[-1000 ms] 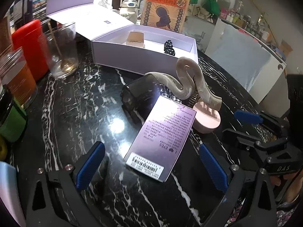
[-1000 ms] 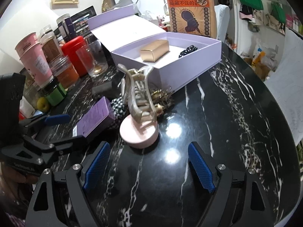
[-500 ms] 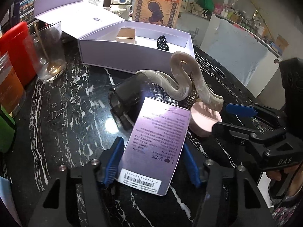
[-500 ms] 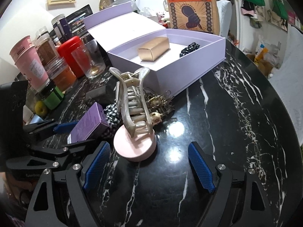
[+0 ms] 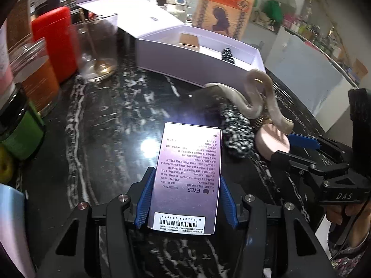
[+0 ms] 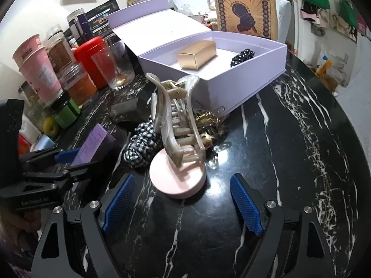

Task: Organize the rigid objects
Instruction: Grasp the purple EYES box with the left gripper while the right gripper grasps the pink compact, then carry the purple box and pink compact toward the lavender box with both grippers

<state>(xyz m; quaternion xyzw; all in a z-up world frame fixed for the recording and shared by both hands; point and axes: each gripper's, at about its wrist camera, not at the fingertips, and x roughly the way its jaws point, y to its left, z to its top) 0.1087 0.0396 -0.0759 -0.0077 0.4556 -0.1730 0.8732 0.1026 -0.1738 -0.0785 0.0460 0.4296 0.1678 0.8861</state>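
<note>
My left gripper (image 5: 185, 199) is shut on a flat purple printed box (image 5: 189, 173), holding it by its long sides just above the black marble table; the box also shows in the right wrist view (image 6: 92, 143). My right gripper (image 6: 183, 201) is open and empty, just in front of a round pink compact (image 6: 178, 180). A large beige hair claw (image 6: 176, 120) rests on the compact. A checked scrunchie (image 6: 141, 146) lies beside them. An open lilac storage box (image 6: 243, 88) behind holds a gold box (image 6: 197, 54) and a dark scrunchie (image 6: 242, 56).
A glass (image 6: 118, 69), a red canister (image 6: 92, 58), jars and pink cups (image 6: 39, 69) line the table's left side. A dark smoky case (image 6: 125, 112) and a gold hair clip (image 6: 208, 122) lie by the claw. A brown paper bag (image 6: 245, 7) stands behind the storage box.
My left gripper closed on the purple box and lifted it back toward itself, away from the pile. My right gripper moved closer to the pink compact and stayed open.
</note>
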